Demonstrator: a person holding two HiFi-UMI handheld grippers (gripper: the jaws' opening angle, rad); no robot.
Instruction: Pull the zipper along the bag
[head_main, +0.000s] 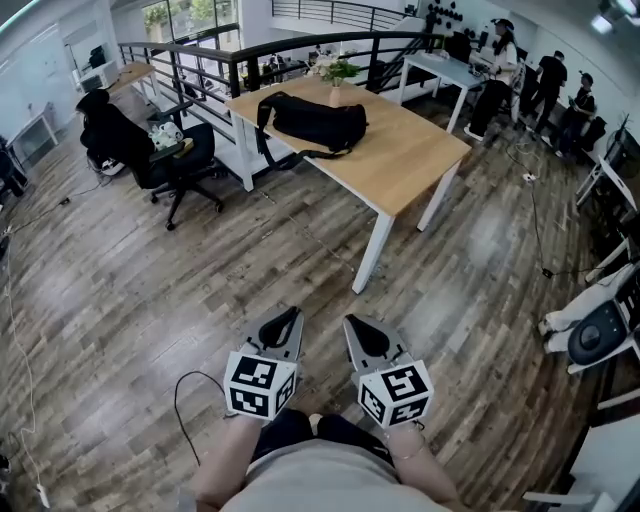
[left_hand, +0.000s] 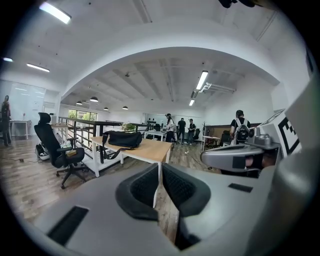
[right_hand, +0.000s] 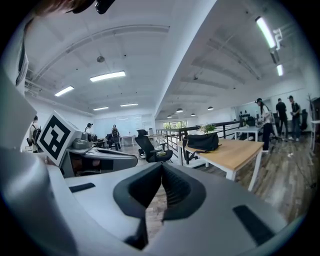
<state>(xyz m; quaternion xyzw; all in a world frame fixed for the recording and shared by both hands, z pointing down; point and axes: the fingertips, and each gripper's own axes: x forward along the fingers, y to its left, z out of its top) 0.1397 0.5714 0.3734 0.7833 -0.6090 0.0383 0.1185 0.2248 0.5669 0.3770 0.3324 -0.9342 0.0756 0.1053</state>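
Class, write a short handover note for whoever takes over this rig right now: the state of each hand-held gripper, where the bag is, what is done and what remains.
The left hand-held gripper has its jaws together with nothing between them, held low in front of the person.
The right hand-held gripper is also shut and empty, beside the left one.
The black fabric bag with straps lies on the light wooden table with white legs, across the floor from both.
Done: nothing; the bag is untouched.
Left: walk to the table, find the zipper pull (too small to see from here), steady the bag, pull the zipper along.
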